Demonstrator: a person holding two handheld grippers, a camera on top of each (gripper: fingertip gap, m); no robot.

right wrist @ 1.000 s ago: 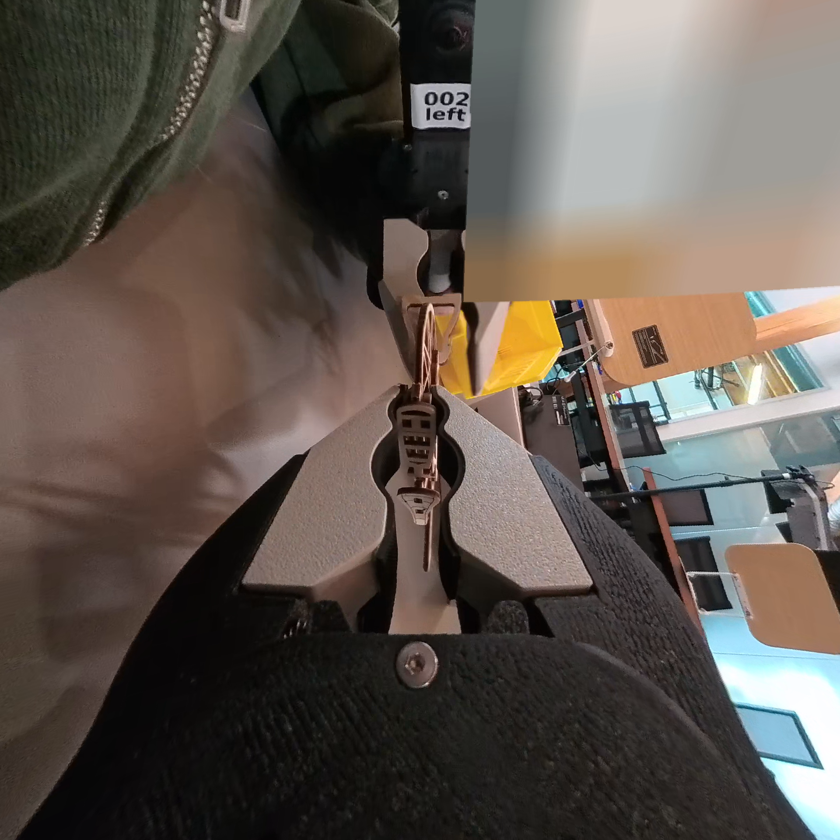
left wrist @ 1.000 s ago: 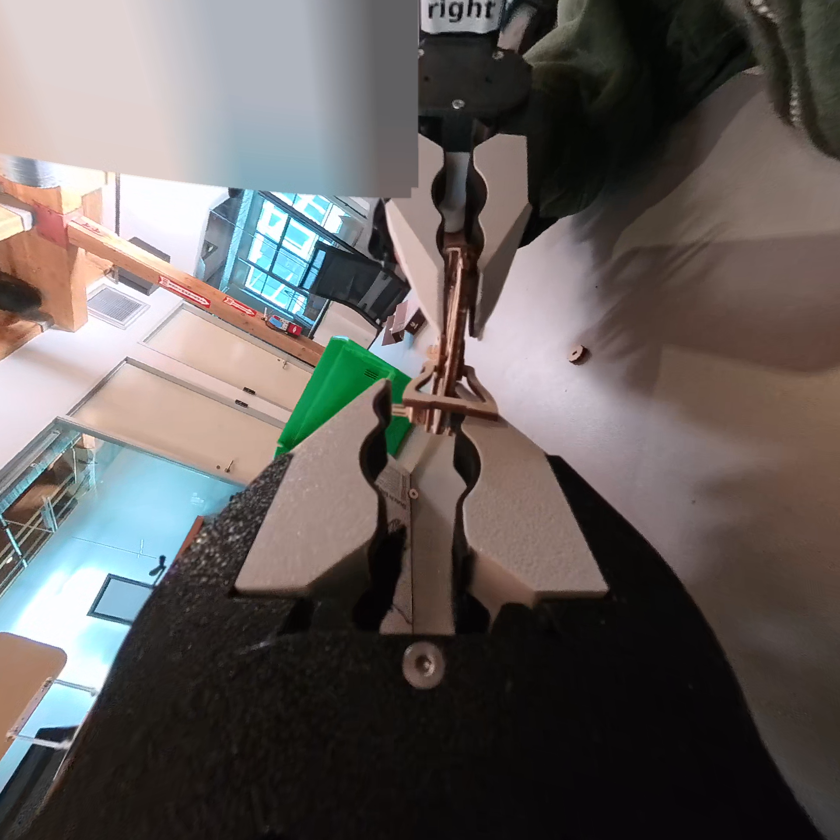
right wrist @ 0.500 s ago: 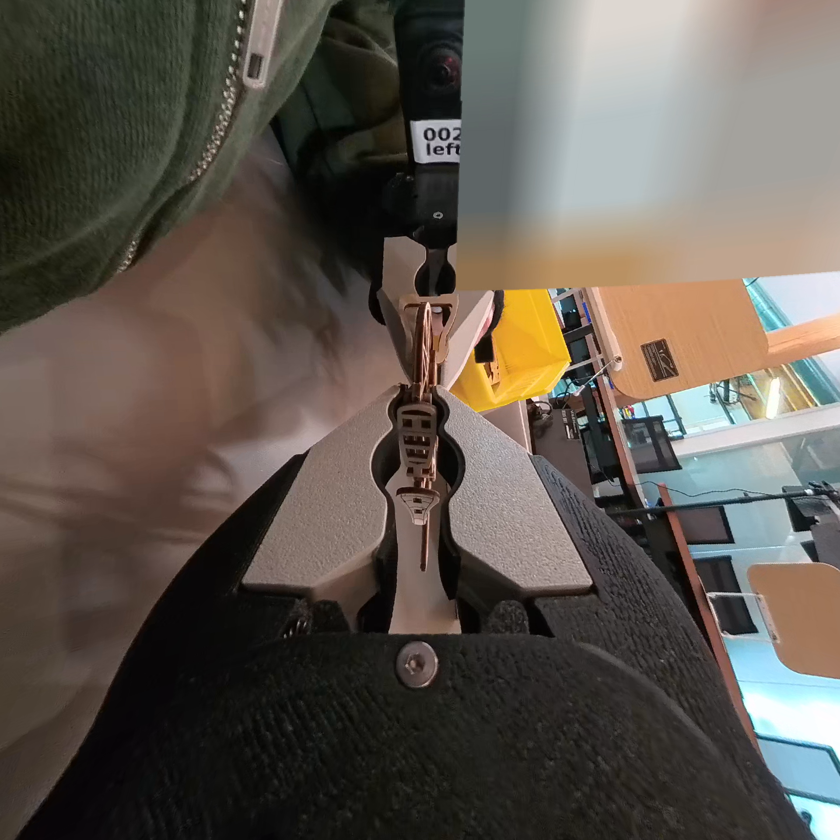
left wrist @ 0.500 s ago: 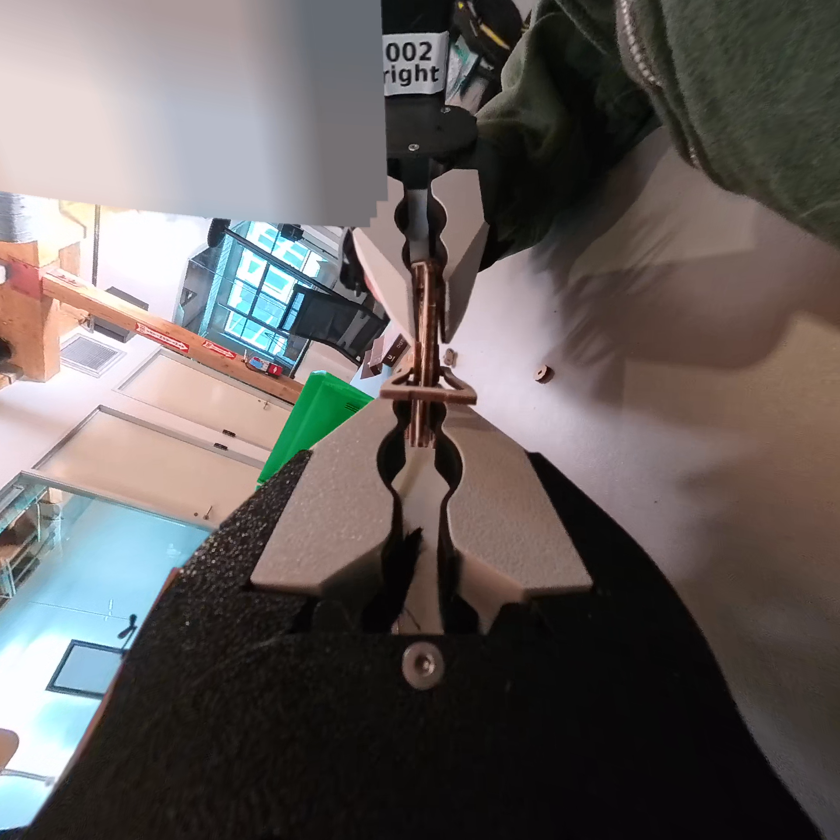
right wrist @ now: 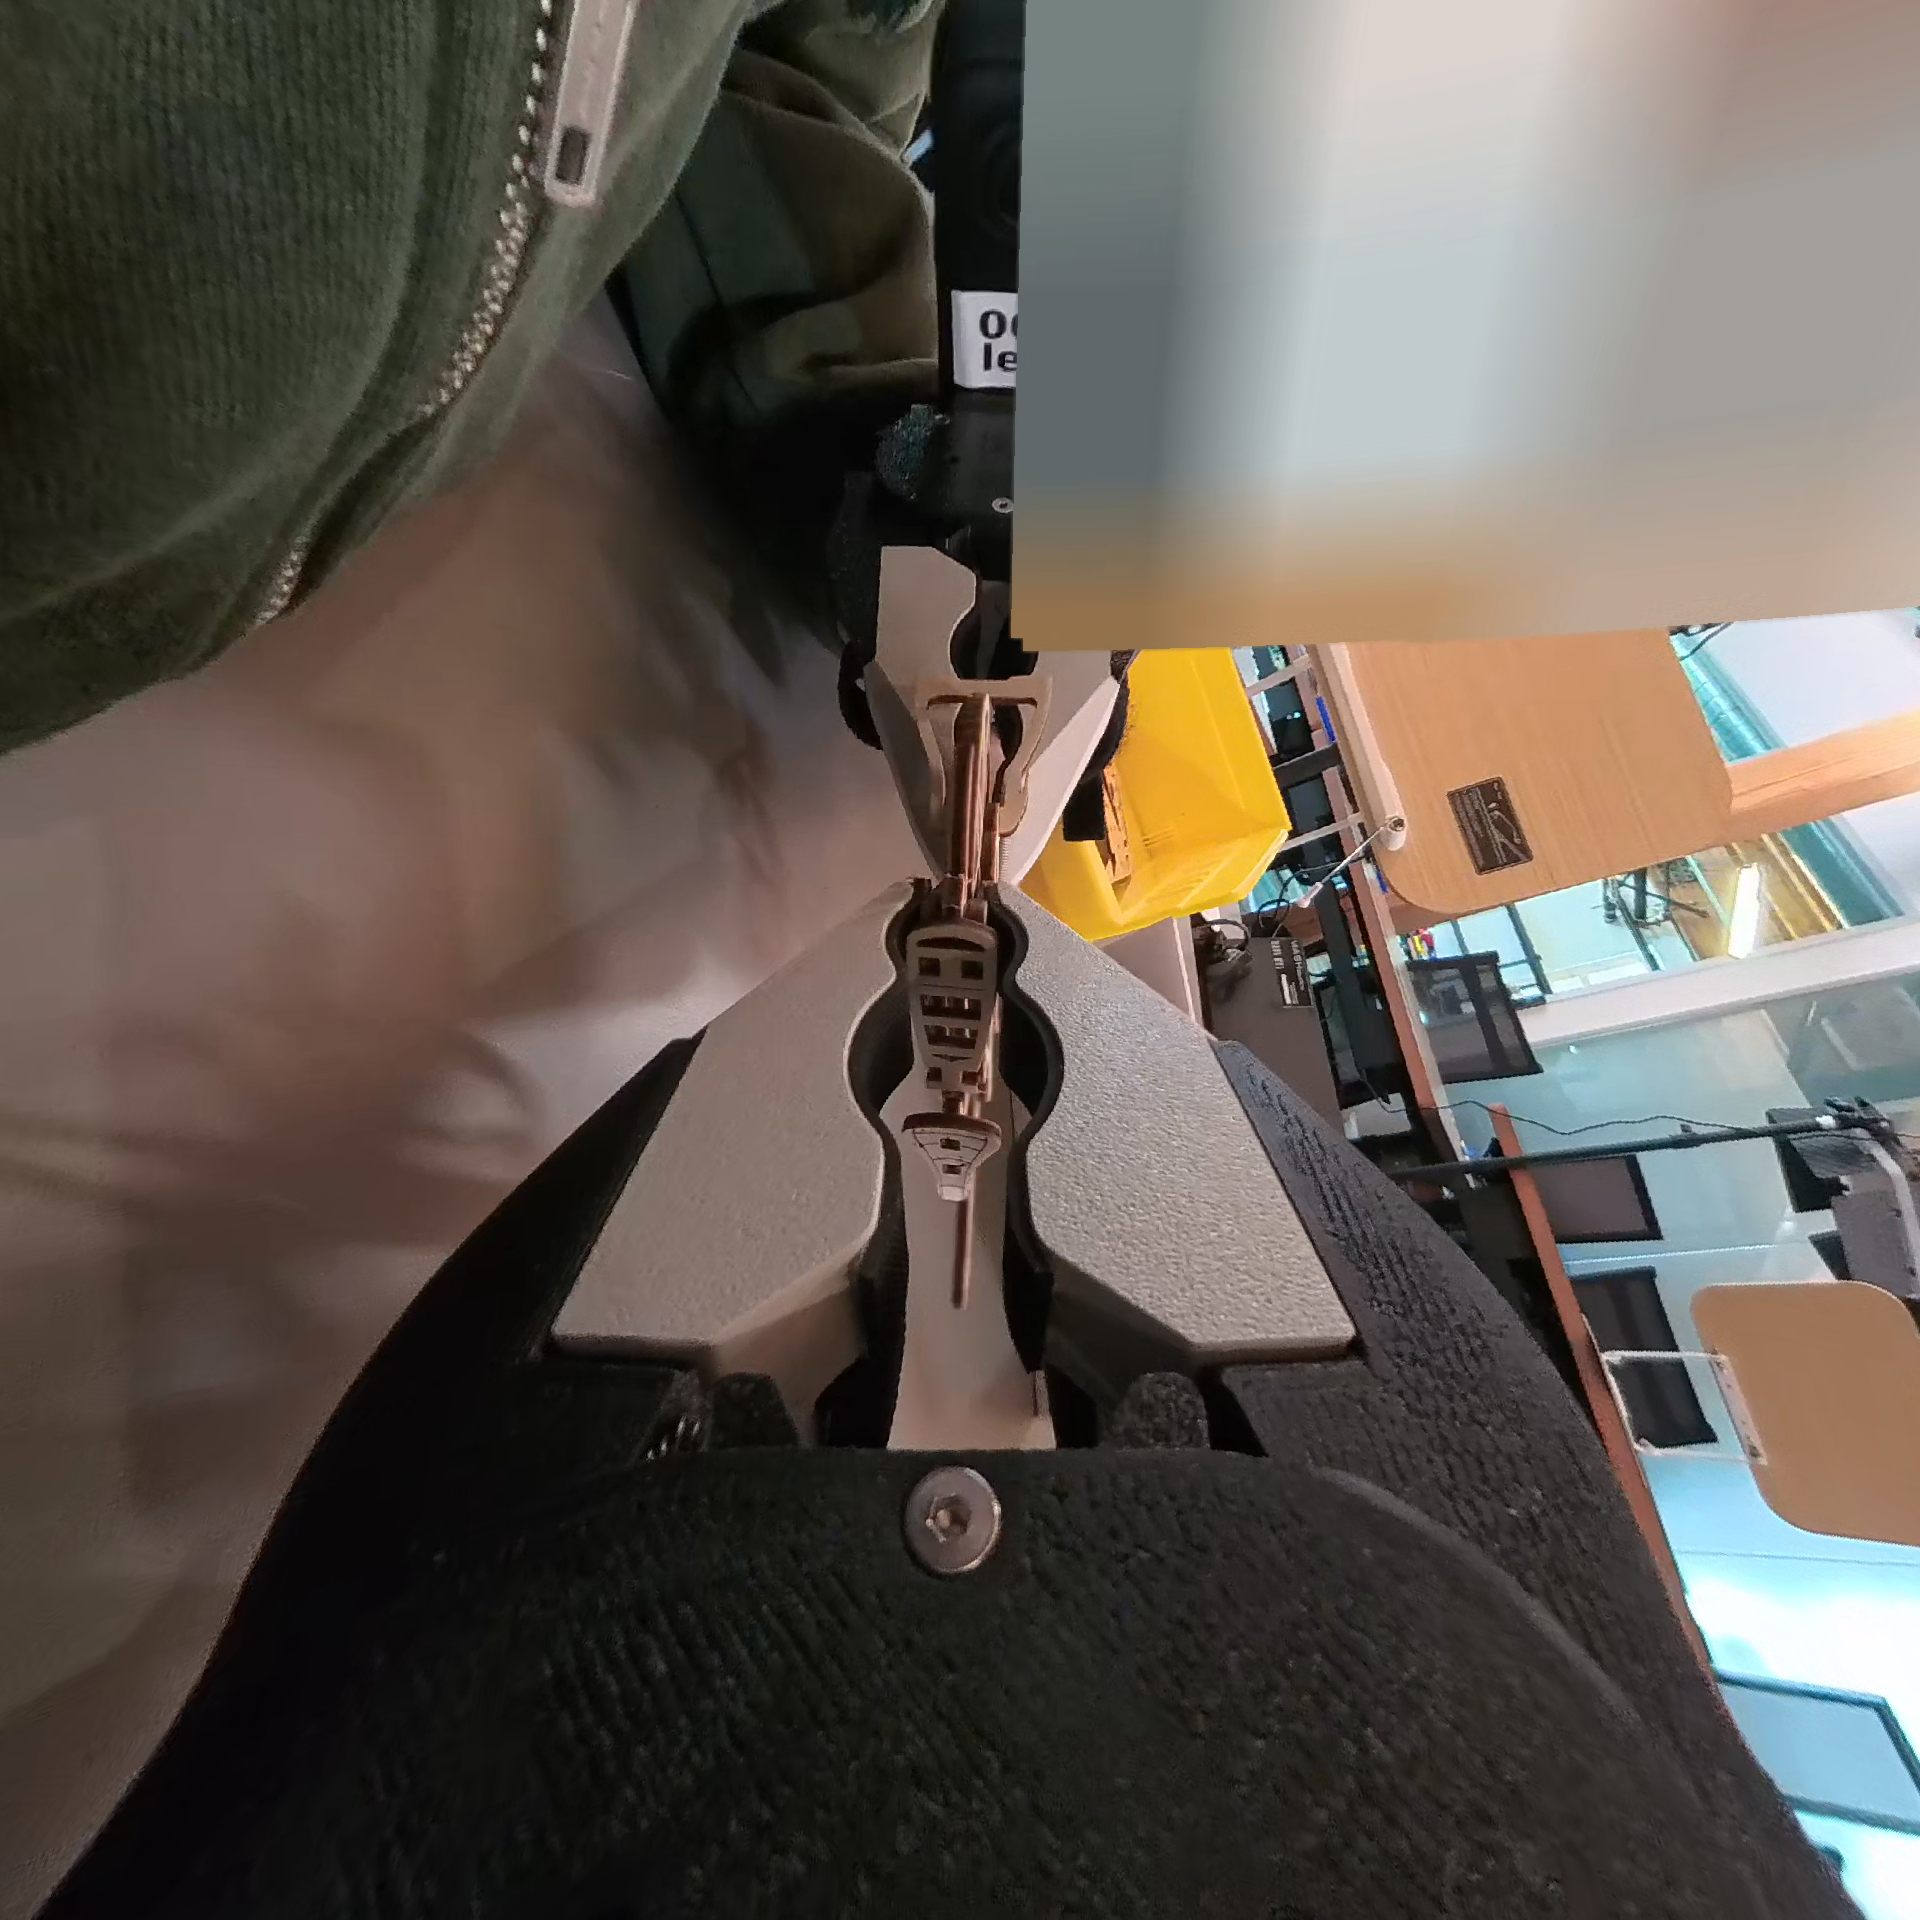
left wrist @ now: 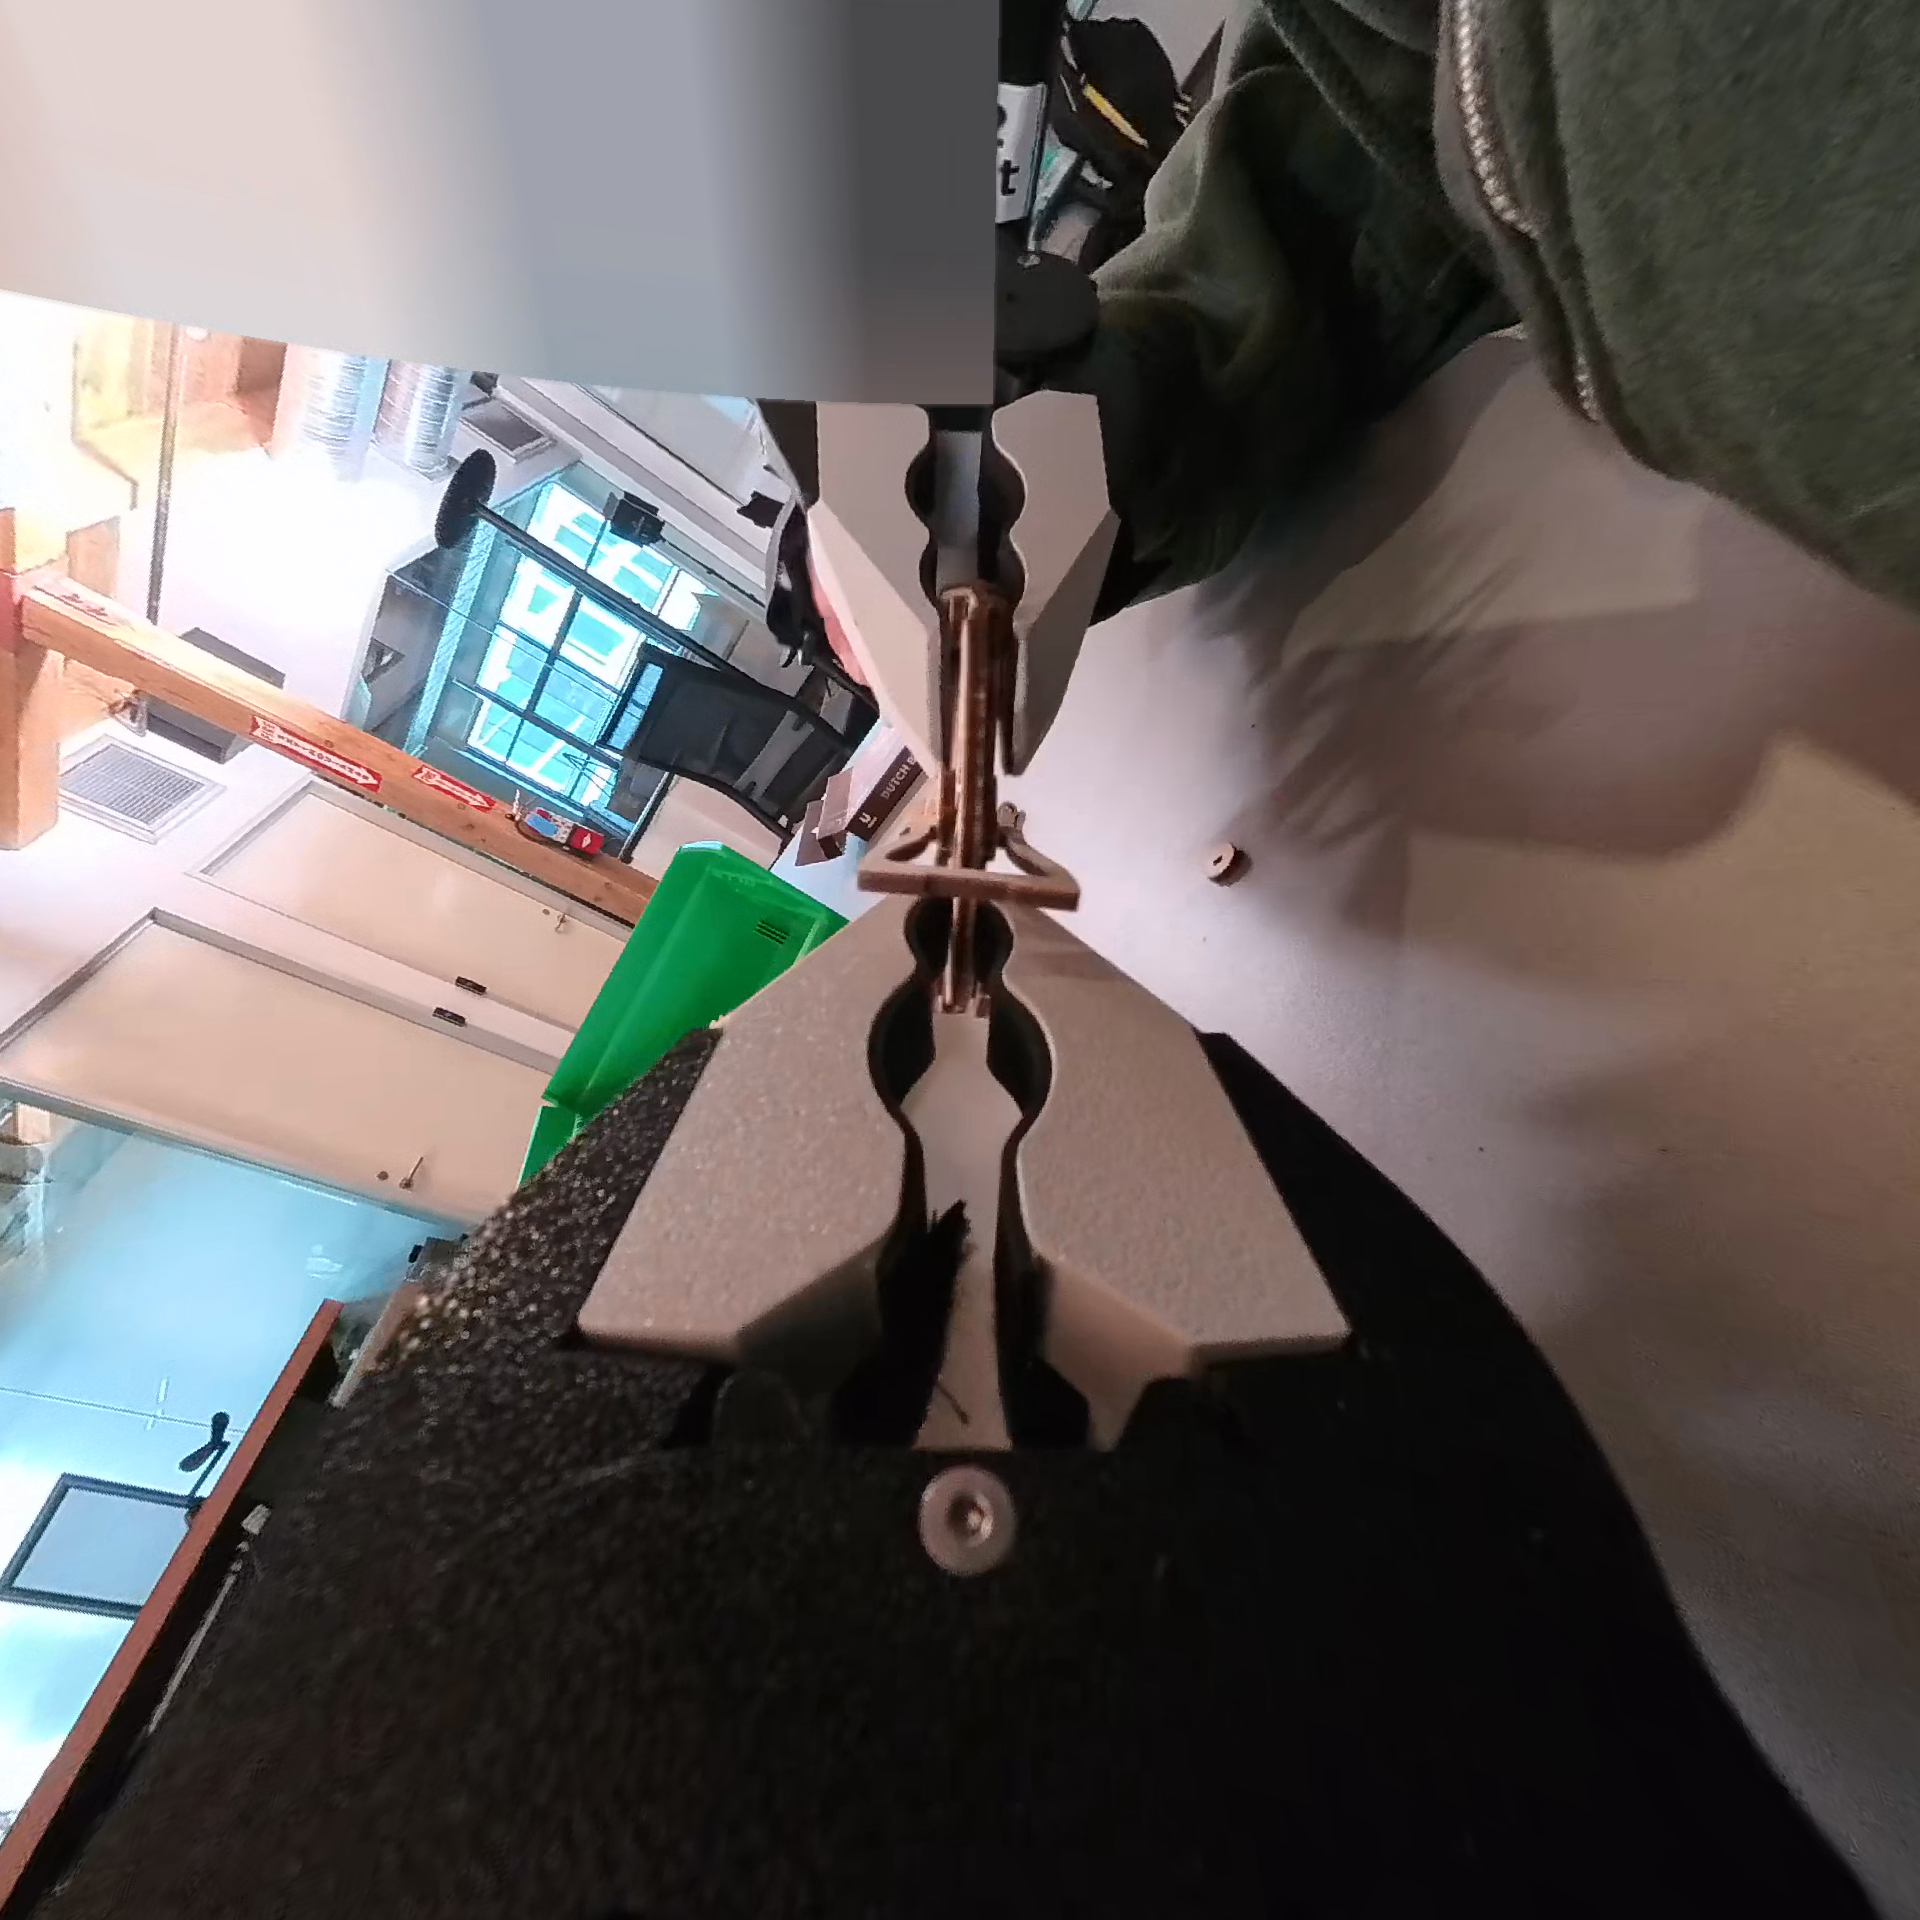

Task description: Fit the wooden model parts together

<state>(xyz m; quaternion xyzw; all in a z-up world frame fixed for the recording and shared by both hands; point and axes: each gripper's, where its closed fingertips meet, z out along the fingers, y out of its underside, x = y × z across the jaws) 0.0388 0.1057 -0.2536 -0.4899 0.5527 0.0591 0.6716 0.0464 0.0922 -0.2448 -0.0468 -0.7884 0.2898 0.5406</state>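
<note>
The wooden model [right wrist: 951,997] is a thin flat assembly of brown laser-cut pieces, held edge-on in the air between the two grippers. My right gripper [right wrist: 961,896] is shut on its slotted body, with a thin tip pointing back between the fingers. My left gripper [left wrist: 961,920] faces it tip to tip and is shut on the model's other end [left wrist: 961,966]. A triangular cross piece [left wrist: 966,883] sits across the model just in front of the left fingertips. The right gripper [left wrist: 971,665] shows opposite in the left wrist view, and the left gripper [right wrist: 971,748] in the right wrist view.
A white table [left wrist: 1507,987] lies beside the grippers with a small wooden disc [left wrist: 1226,862] on it. A person's green sleeve [left wrist: 1558,260] is close above. A green bin [left wrist: 707,956] and a yellow bin [right wrist: 1184,800] stand at the table's edges.
The left gripper's fingers have closed from slightly apart onto the model's end. The cross piece now sits level against the left fingertips. Both grippers have shifted a little.
</note>
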